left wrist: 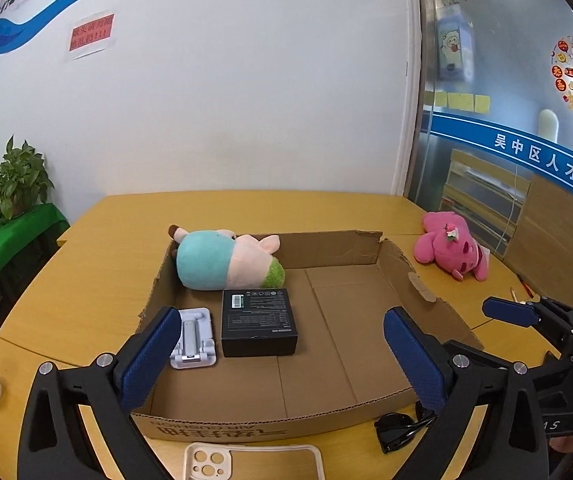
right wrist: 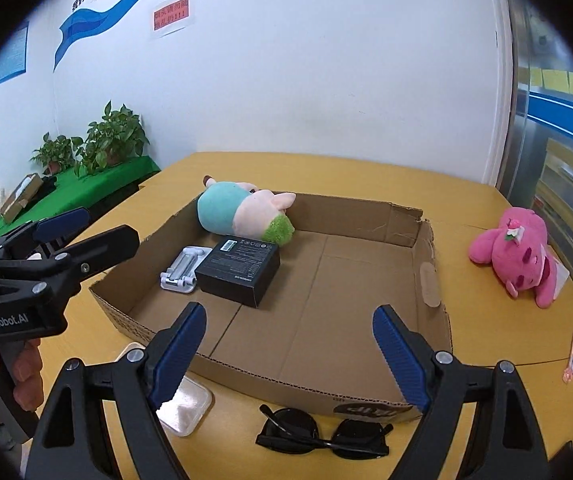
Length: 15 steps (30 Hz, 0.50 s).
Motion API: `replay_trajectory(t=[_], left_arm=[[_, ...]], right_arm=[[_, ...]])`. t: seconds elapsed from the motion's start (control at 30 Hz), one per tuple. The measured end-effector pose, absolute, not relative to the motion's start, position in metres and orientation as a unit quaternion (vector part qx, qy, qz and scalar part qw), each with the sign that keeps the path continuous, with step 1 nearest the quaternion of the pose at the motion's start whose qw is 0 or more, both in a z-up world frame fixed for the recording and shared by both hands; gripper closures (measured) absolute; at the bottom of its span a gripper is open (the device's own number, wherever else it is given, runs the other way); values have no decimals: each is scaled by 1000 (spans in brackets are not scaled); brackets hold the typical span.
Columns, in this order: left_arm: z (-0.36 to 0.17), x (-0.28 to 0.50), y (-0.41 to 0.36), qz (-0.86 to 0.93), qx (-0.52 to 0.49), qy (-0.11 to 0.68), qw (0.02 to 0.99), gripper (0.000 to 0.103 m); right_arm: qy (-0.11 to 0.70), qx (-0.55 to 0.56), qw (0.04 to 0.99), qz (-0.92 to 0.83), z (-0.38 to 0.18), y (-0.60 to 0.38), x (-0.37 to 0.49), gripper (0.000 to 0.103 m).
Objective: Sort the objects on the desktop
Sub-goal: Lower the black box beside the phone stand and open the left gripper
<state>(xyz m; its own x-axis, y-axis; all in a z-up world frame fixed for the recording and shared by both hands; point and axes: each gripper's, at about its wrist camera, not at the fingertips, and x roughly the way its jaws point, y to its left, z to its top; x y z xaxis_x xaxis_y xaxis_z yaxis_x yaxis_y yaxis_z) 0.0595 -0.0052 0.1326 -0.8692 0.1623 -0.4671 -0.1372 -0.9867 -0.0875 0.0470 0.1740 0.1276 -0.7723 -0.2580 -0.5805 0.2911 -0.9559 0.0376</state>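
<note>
Probably next to sort: the sunglasses (right wrist: 322,436), folded, flat on the table (right wrist: 486,336) just outside the near wall of the box (right wrist: 430,280). Seen in the right wrist view straight below and between the right gripper's (right wrist: 289,314) fingers, slightly nearer the holder than the tips. Long axis running left to right, along the box wall and in line with the way those fingers close, so likely calling for a quarter turn of the wrist, or a pinch at the bridge, after a drop straight down. Spread wide and holding nothing, both pairs of fingers. Farther off for the left gripper (left wrist: 282,314), with the sunglasses low and to its right; closer to that side, a pale phone case (left wrist: 252,462) flat on the table before the same wall. Already inside the box: a black carton (right wrist: 240,270), a white stand (right wrist: 182,270) beside it and a blue-and-pink plush (right wrist: 242,212) against the far wall. Well apart on the right, outside the box, a pink plush (right wrist: 518,256) on the table.
</note>
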Motion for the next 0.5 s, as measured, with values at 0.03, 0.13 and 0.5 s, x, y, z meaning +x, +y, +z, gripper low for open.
replay_trajectory(t=[0.03, 0.13, 0.5], left_arm=[[134, 62, -7, 966, -244, -29, 79, 1], [135, 69, -7, 968, -240, -28, 75, 1], [126, 81, -2, 967, -243, -22, 76, 1]], right_arm=[[27, 304, 145, -941, 128, 174, 49, 16], [26, 302, 146, -942, 129, 177, 55, 16], [23, 306, 143, -941, 128, 178, 66, 16]])
